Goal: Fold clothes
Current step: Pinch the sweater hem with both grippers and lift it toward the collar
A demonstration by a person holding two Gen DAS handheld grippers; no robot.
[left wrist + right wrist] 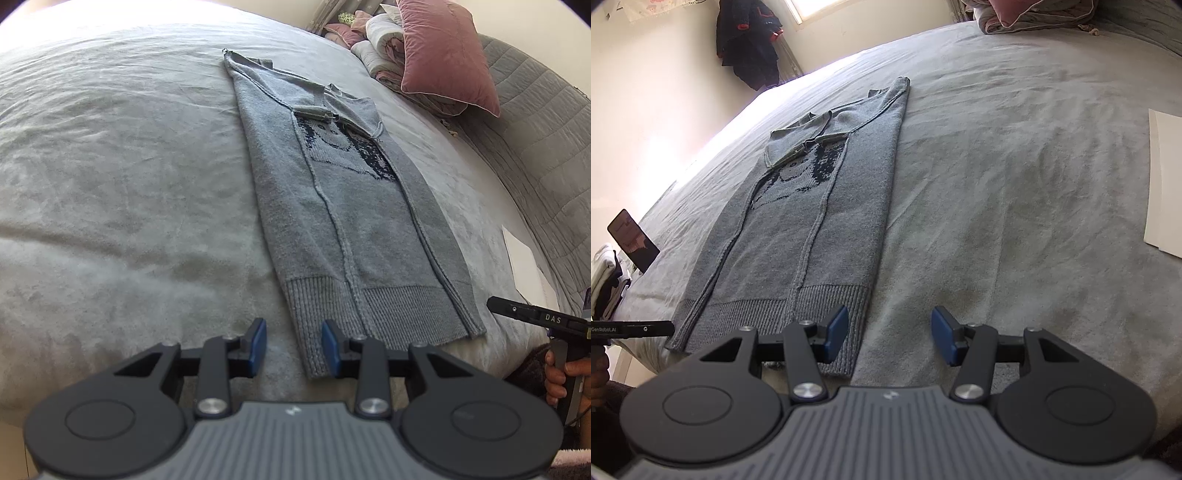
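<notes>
A grey knit sweater [347, 206] lies flat on the bed, its sides folded in to a long strip, with a dark pattern near the collar. Its ribbed hem [373, 314] is the near end. My left gripper [294, 347] is open just above the hem's left corner, its right pad over the cloth edge. In the right wrist view the sweater [809, 218] runs away from me. My right gripper [889, 334] is open at the hem's right corner [855, 325], its left pad over the ribbing. Nothing is held.
The grey bedspread [110, 206] spreads wide on both sides. Pink and grey pillows [439, 55] pile at the headboard. White paper [1167, 184] lies on the bed to the right. A phone [633, 240] stands at the bed's left edge. Dark clothes [750, 44] hang on the wall.
</notes>
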